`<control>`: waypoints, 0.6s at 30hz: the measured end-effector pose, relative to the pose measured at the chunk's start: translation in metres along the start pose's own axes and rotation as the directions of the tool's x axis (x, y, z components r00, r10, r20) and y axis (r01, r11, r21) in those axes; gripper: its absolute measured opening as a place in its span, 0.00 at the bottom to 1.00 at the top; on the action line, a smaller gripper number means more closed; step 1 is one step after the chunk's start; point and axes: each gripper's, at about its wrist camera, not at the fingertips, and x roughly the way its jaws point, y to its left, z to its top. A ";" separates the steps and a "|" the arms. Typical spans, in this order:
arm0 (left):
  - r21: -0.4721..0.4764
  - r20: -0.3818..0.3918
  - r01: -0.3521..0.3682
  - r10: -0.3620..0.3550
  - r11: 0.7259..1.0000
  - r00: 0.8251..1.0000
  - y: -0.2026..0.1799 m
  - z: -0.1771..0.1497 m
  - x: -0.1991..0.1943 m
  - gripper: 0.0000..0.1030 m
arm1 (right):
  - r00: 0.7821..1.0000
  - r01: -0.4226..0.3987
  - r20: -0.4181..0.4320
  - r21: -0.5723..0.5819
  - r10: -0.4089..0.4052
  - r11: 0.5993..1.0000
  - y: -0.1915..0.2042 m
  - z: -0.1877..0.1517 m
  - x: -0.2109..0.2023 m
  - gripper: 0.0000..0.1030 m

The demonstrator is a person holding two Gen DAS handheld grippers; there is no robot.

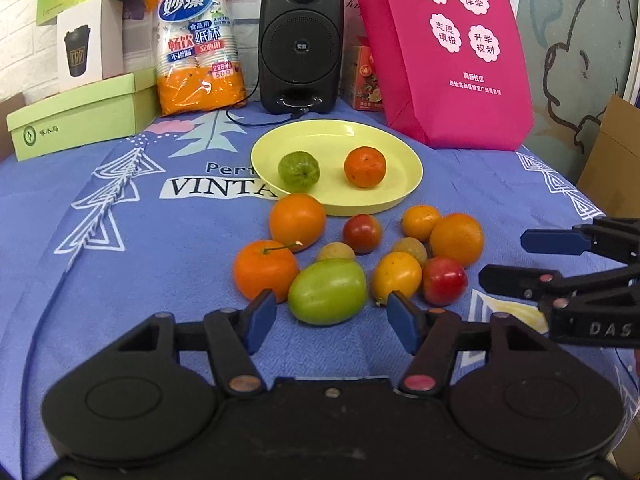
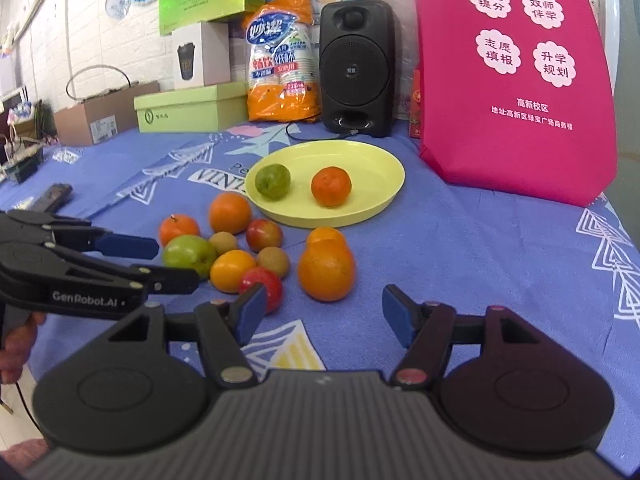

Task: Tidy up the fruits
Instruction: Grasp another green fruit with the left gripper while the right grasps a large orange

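Note:
A yellow plate (image 1: 400, 196) holds a small green fruit (image 1: 299, 171) and a tangerine (image 1: 365, 167). Several loose fruits lie on the blue cloth in front of it: oranges, small red and yellow ones, and a big green fruit (image 1: 327, 297). My left gripper (image 1: 331, 325) is open and empty, just short of the big green fruit. My right gripper (image 2: 323, 316) is open and empty, just short of a large orange (image 2: 327, 268) and beside a red fruit (image 2: 267, 285). The plate (image 2: 380, 196) also shows in the right wrist view.
A black speaker (image 1: 301, 42), a pack of paper cups (image 1: 197, 44), green boxes (image 1: 80, 116) and a pink bag (image 1: 448, 52) stand along the back. The cloth's right edge falls off near a cardboard box (image 1: 608, 152).

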 end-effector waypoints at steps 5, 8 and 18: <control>-0.003 0.007 0.020 -0.020 1.000 1.000 -0.001 0.004 0.006 0.55 | 1.000 -0.001 -0.001 0.008 0.001 1.000 -0.003 0.002 0.008 0.57; -0.005 -0.004 0.018 -0.019 1.000 1.000 0.001 0.005 0.009 0.44 | 1.000 0.000 -0.008 0.008 0.000 1.000 -0.004 0.002 0.012 0.57; -0.024 -0.011 0.028 -0.029 0.999 1.000 0.008 0.001 0.000 0.44 | 0.999 -0.003 -0.032 0.003 0.003 1.000 -0.001 0.008 0.033 0.57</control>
